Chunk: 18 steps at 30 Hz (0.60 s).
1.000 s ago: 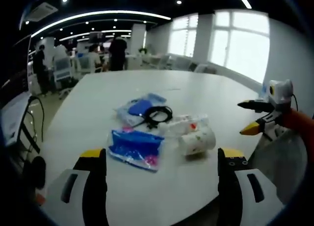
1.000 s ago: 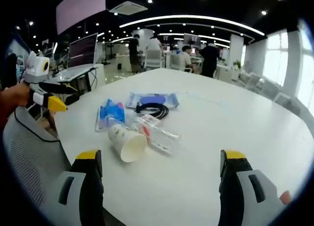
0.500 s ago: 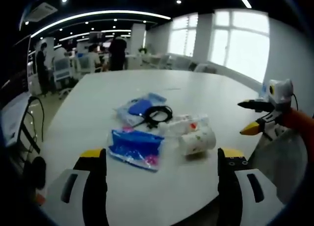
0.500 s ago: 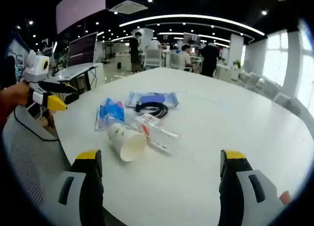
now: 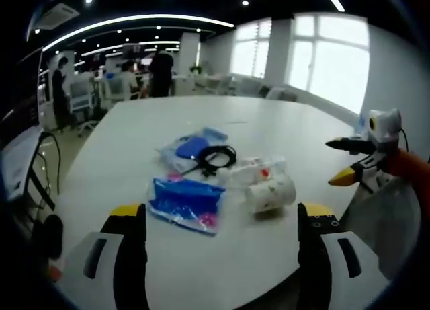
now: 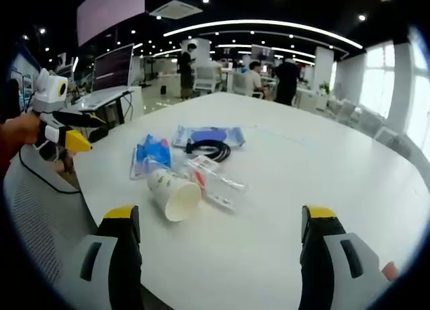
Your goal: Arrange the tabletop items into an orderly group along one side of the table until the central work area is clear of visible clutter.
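Both tongs — left gripper (image 5: 218,219) and right gripper (image 6: 218,222) — stay spread wide, empty, unmoved since before. At twelve o'clock: paper cup (image 6: 173,196), blue packet (image 5: 187,202), black cable (image 6: 208,149), unsorted on the table (image 6: 322,169) — arranging not begun.

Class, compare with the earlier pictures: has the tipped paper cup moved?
No. The white paper cup lies on its side at the same spot beside the coiled black cable.

Left gripper view: low over near edge of white round-cornered table (image 5: 134,135), facing 12 o'clock toward windows. Right gripper view: opposite side of table (image 6: 322,162), same height. Shared: central clutter, tipped white paper cup (image 5: 270,191) (image 6: 173,196).
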Each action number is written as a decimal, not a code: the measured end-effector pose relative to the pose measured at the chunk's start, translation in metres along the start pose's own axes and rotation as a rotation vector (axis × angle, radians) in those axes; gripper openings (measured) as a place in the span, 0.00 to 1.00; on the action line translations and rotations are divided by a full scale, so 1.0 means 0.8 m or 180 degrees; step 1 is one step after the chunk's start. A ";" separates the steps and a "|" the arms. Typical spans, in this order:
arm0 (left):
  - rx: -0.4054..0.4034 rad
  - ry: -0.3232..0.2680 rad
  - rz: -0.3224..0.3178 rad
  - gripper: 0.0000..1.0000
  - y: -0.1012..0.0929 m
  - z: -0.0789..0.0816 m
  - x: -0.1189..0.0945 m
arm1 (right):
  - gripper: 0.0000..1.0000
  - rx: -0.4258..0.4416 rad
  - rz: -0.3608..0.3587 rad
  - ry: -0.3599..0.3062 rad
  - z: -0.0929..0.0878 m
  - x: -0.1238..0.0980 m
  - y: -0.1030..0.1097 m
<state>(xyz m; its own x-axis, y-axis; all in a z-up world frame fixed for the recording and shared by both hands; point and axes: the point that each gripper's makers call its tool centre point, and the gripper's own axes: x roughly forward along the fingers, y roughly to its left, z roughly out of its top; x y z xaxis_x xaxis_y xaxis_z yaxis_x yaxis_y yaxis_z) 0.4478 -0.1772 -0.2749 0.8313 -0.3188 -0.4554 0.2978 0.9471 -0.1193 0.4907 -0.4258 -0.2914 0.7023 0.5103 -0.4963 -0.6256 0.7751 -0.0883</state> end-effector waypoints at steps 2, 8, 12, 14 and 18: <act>0.0001 0.0009 -0.0004 0.90 0.000 -0.001 0.000 | 1.00 -0.0007 -0.0002 0.0004 0.000 0.000 0.000; 0.0019 0.0019 -0.0008 0.90 -0.001 -0.001 0.000 | 0.99 -0.0004 0.0000 0.0011 -0.001 0.000 0.001; 0.0026 0.0028 -0.0008 0.90 -0.001 -0.002 0.001 | 0.99 -0.0014 0.0012 0.0003 0.001 0.001 0.003; 0.0026 0.0028 -0.0011 0.90 -0.001 -0.002 0.001 | 0.99 -0.0022 0.0016 0.0004 0.002 0.001 0.004; 0.0033 0.0030 -0.0009 0.90 -0.001 -0.002 0.001 | 0.99 -0.0026 0.0035 0.0015 0.002 0.002 0.006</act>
<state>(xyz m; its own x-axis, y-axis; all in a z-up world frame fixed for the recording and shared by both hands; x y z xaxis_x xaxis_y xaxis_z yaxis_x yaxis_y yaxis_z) 0.4474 -0.1779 -0.2763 0.8259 -0.3210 -0.4635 0.3050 0.9458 -0.1114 0.4891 -0.4205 -0.2912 0.6937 0.5171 -0.5014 -0.6362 0.7663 -0.0898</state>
